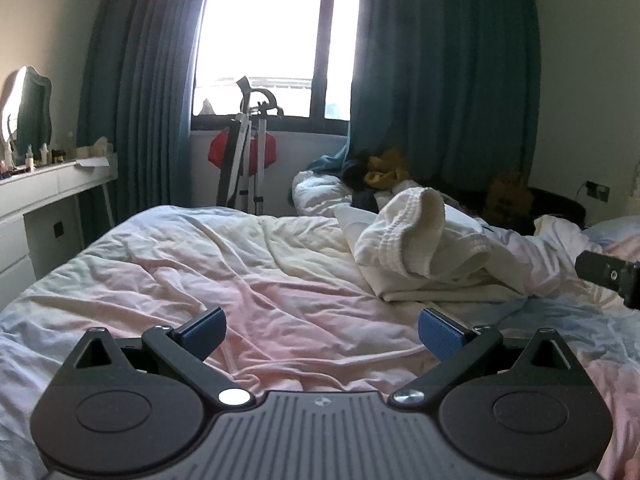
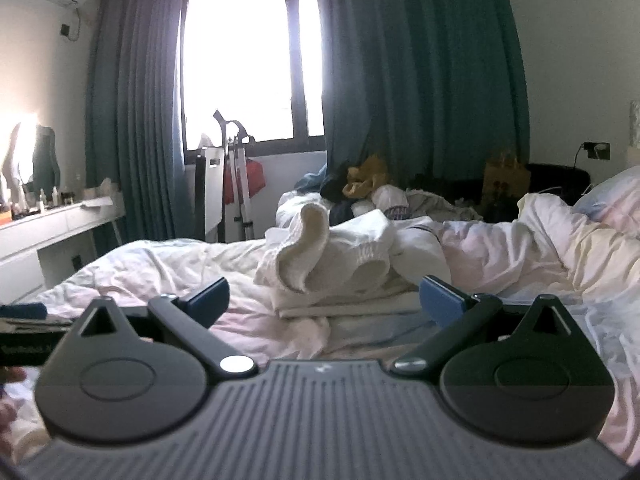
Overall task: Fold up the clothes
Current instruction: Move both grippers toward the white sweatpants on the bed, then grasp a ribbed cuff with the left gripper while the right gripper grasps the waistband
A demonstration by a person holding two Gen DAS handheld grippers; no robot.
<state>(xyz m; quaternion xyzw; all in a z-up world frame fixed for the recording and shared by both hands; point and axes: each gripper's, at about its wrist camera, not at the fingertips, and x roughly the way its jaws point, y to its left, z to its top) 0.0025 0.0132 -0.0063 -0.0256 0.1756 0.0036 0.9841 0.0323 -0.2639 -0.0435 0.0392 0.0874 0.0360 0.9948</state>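
Garment: a white garment [image 1: 420, 248] with ribbed, elastic-looking cuffs or hems, partly folded; the lower layers lie flat and squared, the upper part is bunched, one ribbed opening standing up and curling over.
Where it lies: on the rumpled pink, cream and pale blue duvet [image 1: 248, 264], towards the far right of the bed, ahead of both grippers and touching neither.
Left gripper [image 1: 320, 332]: jaws spread wide, holding nothing, hovering above the duvet.
Right gripper [image 2: 325, 300]: likewise gaping and empty, the garment [image 2: 332, 256] just beyond its blue pads [image 2: 440, 298].
Behind: a heap of other clothes [image 2: 360, 184] beneath the teal curtains [image 1: 440, 80].
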